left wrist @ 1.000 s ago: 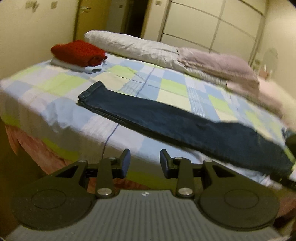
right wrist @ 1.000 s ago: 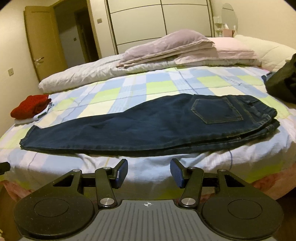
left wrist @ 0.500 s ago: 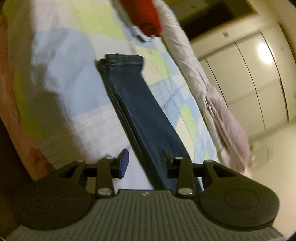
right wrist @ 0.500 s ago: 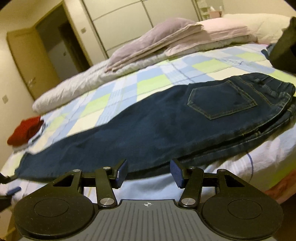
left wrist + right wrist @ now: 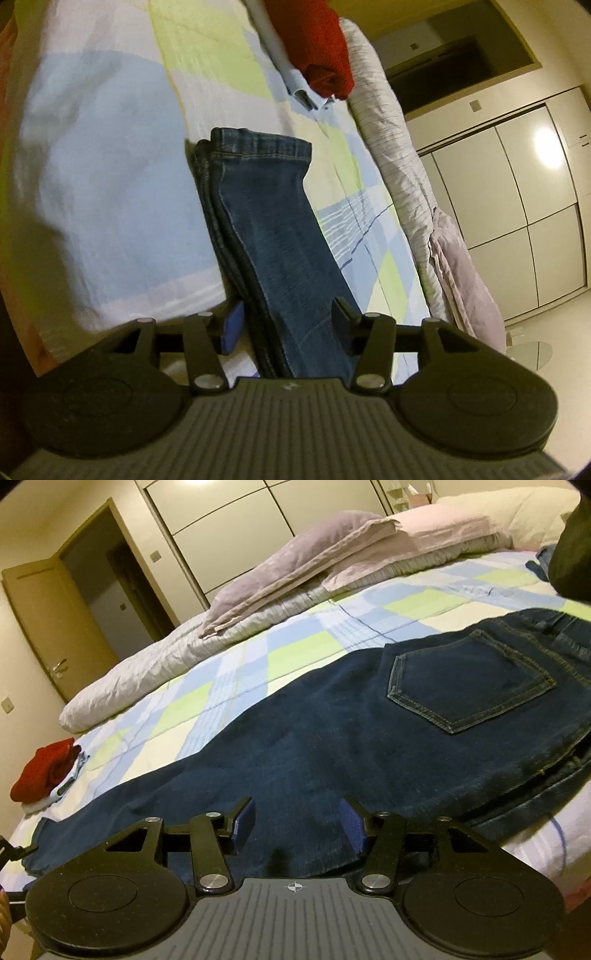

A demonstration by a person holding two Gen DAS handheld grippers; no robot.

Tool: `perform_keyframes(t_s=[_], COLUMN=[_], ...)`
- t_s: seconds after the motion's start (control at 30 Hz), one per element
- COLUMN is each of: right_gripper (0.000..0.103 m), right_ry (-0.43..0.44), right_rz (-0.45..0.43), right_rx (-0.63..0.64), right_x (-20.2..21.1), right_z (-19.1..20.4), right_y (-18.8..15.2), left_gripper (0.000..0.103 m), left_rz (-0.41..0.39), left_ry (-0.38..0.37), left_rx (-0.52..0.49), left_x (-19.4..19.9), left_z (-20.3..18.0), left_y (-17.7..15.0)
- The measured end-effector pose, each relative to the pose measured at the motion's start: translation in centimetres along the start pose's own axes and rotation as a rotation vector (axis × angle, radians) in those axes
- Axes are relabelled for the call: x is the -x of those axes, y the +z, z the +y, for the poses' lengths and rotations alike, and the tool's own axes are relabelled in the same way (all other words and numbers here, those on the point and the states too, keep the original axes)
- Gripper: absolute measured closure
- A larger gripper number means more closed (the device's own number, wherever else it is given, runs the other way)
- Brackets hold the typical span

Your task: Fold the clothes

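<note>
Dark blue jeans point(image 5: 332, 734) lie folded lengthwise, leg on leg, across the checked bedsheet point(image 5: 295, 646). In the left wrist view the leg point(image 5: 273, 236) runs away from me with the hem cuffs at the far end. My left gripper point(image 5: 286, 325) is open, its fingers standing either side of the lower leg. My right gripper point(image 5: 297, 825) is open, low over the thigh part near the front edge; the back pocket point(image 5: 469, 686) lies to the right of it.
A folded red garment point(image 5: 314, 40) on a pale blue one sits near the bed's corner, also in the right wrist view point(image 5: 44, 771). A rolled duvet point(image 5: 166, 672) and pillows point(image 5: 332, 554) lie along the far side. A dark garment point(image 5: 572, 546) is at right.
Both grippers have come down close to the jeans. The left one has rolled sideways and now straddles the leg. The right one has moved in over the thigh.
</note>
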State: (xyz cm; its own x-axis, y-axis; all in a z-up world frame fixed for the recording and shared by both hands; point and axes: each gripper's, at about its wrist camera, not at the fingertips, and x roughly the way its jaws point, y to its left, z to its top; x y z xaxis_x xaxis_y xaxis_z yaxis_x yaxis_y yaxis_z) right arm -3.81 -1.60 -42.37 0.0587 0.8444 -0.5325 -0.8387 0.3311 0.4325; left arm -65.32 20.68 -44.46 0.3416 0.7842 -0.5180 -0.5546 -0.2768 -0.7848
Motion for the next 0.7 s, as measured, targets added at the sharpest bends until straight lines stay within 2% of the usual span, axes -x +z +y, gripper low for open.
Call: perform_keyframes(t_s=[0.2,0.27,0.37,0.4,0.43,0.5,0.57,0.6,0.7], right_gripper=[0.049,0.049,0.049,0.049,0.049,0.049,0.049,0.049,0.049], right_ry=[0.003,0.007,0.014,0.014,0.013,0.008,-0.001,-0.006,-0.020], right_rz=[0.008,0.008,0.006,0.006,0.006,-0.002,-0.016,-0.023,-0.045], right_rx=[0.041,0.047,0.044,0.046,0.047,0.039,0.024,0.017,-0.005], right_x=[-0.5,-0.5,-0.5,-0.5,-0.5,-0.3,0.2,0.4,1.1], right_z=[-0.3,-0.4,-0.5,-0.5,-0.5,-0.7,-1.0,-1.2,-1.7], right_y=[-0.5,-0.6,-0.7,-0.7,-0.7,-0.5,-0.3,-0.1,0.2], left_gripper=[0.060,0.065,0.081,0.095,0.098,0.099,0.100,0.100,0.100], left_rz=[-0.051,-0.053,-0.049,-0.045,-0.037,-0.033,-0.054,-0.080,-0.156], left_ry=[-0.033,-0.020,0.019,0.049,0.077,0.124,0.187,0.191,0.107], left_rx=[0.071,0.071,0.048,0.029,0.000,-0.097,-0.282,-0.379,-0.681], left_x=[0.3,0.0,-0.1,-0.2,-0.2,-0.2,-0.2,-0.1,0.8], left_z=[0.3,0.4,0.3,0.1,-0.2,-1.4,-4.2,-5.8,-11.2], left_y=[-0.7,-0.7,-0.6,-0.5,-0.4,-0.5,-1.1,-1.6,-3.9])
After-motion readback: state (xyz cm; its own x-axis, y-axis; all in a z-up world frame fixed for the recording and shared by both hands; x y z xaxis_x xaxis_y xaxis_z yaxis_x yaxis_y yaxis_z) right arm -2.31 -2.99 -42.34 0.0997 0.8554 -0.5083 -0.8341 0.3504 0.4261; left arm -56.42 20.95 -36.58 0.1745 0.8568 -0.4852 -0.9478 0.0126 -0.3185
